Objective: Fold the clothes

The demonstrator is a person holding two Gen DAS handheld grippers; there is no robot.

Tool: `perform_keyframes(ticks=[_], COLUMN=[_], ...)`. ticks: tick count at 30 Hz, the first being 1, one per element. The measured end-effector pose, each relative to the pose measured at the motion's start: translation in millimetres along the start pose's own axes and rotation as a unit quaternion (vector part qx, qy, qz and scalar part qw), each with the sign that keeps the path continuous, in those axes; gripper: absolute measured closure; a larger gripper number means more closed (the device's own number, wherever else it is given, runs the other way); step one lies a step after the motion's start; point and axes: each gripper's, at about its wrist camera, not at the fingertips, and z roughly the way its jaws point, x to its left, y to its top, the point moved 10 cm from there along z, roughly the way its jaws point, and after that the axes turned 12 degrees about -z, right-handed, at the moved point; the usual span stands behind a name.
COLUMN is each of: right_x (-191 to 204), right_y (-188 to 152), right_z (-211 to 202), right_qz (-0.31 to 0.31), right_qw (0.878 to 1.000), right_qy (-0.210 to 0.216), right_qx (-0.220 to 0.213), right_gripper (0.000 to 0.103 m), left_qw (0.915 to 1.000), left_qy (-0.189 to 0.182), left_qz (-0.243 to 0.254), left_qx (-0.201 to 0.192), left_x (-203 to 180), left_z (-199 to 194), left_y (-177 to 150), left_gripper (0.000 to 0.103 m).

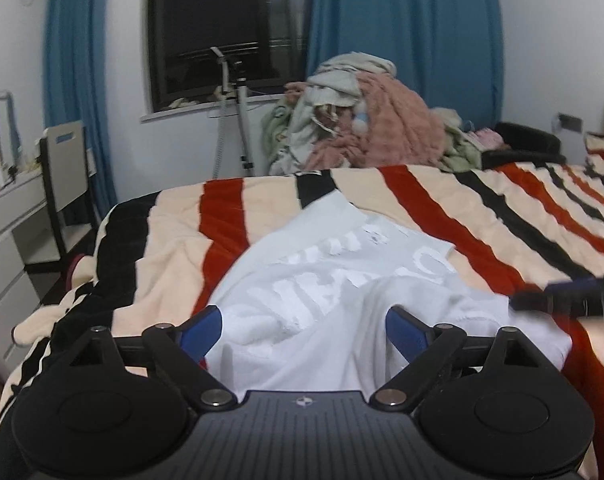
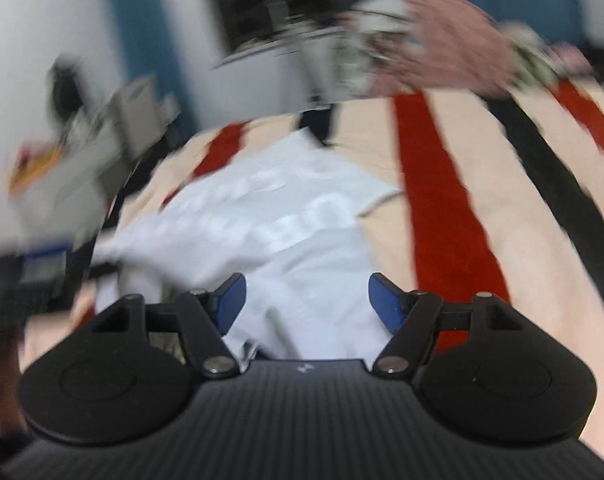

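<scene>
1. Shirt (image 1: 341,280): white, rumpled, on the striped bed (image 1: 481,208); long axis runs away from us.
2. Left gripper (image 1: 303,330): jaws spread, shirt's near edge between them, nothing pinched.
3. Right gripper (image 2: 305,300): jaws spread over the same near edge; view blurred.
4. We judge both equally near.

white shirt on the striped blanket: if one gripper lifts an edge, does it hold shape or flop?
Likely flops: the white shirt already lies in soft rumples and folds. Probably light, since it drapes thinly over the striped blanket. The plush blanket may drag on it, so pushing would likely bunch it. Left gripper and right gripper are both open.
</scene>
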Motion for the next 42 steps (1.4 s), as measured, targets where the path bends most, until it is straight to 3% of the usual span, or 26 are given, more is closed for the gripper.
perform_keyframes(ticks=[3, 6, 11, 14, 17, 21, 25, 29, 32, 35, 38, 39, 40, 42], right_x=[12, -8, -46, -67, -81, -88, -84, -74, -65, -60, -58, -57, -56, -55], right_y=[-14, -30, -21, -17, -23, -29, -29, -25, -25, -27, -30, -30, -29, -29], right_z=[16, 31, 17, 5, 7, 9, 0, -13, -22, -30, -32, -32, -32, -35], right_qz=[-0.074, -0.062, 0.091, 0.168, 0.220, 0.249, 0.228, 0.204, 0.188, 0.186, 0.185, 0.183, 0.181, 0.177], right_qw=[0.995, 0.988, 0.990, 0.980, 0.970, 0.963, 0.968, 0.974, 0.977, 0.977, 0.977, 0.977, 0.978, 0.978], right_qy=[-0.042, -0.102, -0.105, -0.106, -0.104, -0.099, -0.101, -0.096, -0.097, -0.096, -0.100, -0.101, -0.101, -0.102], right_qx=[0.049, 0.095, 0.035, -0.002, -0.006, -0.003, -0.009, -0.023, -0.031, -0.034, -0.031, -0.030, -0.030, -0.033], right_gripper=[0.034, 0.034, 0.034, 0.034, 0.032, 0.032, 0.032, 0.032, 0.032, 0.032, 0.032, 0.032, 0.032, 0.032], left_qw=[0.9999, 0.9987, 0.9912, 0.9836, 0.9736, 0.9566, 0.9474, 0.9546, 0.9624, 0.9718, 0.9820, 0.9851, 0.9878, 0.9934], left_qy=[-0.008, -0.015, -0.028, -0.036, -0.044, -0.053, -0.032, -0.018, -0.004, 0.003, -0.007, -0.011, -0.016, -0.029], left_qz=[0.010, 0.048, 0.123, 0.167, 0.211, 0.269, 0.311, 0.296, 0.272, 0.235, 0.185, 0.166, 0.148, 0.101], left_qx=[0.001, -0.010, -0.040, -0.057, -0.075, -0.098, -0.068, -0.032, -0.005, 0.022, 0.038, 0.042, 0.046, 0.046], left_x=[-4, -18, -48, -66, -84, -109, -114, -103, -89, -72, -57, -52, -48, -39], left_z=[1, 1, 0, -1, -2, -4, 17, 30, 41, 47, 44, 42, 40, 31], left_y=[-1, -7, -22, -31, -41, -54, -78, -86, -84, -77, -68, -64, -60, -49], left_gripper=[0.013, 0.013, 0.013, 0.012, 0.010, 0.009, 0.009, 0.015, 0.025, 0.041, 0.068, 0.084, 0.092, 0.094])
